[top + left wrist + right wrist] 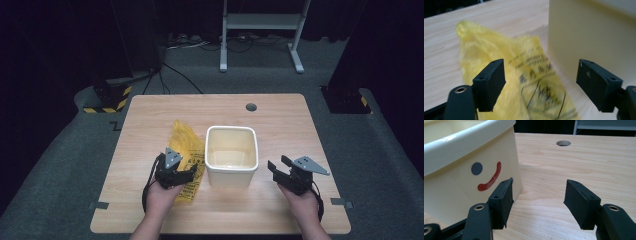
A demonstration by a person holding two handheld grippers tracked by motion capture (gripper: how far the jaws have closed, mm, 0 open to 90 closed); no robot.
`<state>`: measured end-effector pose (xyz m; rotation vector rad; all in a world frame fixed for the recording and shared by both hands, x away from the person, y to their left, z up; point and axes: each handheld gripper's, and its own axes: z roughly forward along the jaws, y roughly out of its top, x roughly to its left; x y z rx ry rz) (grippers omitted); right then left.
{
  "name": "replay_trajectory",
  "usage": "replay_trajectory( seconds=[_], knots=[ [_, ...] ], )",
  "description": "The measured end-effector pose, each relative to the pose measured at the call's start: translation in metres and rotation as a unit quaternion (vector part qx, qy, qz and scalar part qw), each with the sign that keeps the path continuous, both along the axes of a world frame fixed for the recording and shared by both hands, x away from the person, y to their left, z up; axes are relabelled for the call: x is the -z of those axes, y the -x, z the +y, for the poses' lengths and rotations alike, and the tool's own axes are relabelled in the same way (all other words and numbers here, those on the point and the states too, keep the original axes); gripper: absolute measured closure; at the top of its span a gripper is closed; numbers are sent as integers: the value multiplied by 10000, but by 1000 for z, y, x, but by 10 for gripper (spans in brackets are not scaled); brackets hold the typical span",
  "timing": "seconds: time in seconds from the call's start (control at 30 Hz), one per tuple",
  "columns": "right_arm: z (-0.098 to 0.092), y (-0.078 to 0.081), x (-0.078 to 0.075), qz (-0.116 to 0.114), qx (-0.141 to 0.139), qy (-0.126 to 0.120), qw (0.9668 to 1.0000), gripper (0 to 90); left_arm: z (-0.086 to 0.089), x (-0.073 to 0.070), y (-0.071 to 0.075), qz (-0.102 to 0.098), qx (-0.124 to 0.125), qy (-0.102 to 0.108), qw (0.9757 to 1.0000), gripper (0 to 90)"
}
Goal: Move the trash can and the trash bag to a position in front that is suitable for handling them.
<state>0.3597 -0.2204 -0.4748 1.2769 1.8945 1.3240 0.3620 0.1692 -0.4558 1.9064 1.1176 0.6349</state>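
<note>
My left gripper (181,172) hovered unclenched over the yellow bag (187,145), at the bin's (232,131) nine o'clock; right gripper (280,167) released; lining remained.

You have a thin, crinkled yellow plastic bag (187,155) with black print, slightly translucent, lying left of the tub. The cream tub (232,155) is smooth moulded plastic with a soft sheen on its rim. The table (280,120) shows pale wood grain, matt finish. Your left gripper (540,85) and right gripper (537,202) have matt black plastic jaws.
</note>
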Motion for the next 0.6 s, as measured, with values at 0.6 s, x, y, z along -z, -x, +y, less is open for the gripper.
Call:
replay_trajectory(
  seconds=[0.6],
  knots=[
    [32,-29,-1,310,-2,443,9985,404,-21,19,-27,388,239,169,9988,230]
  ],
)
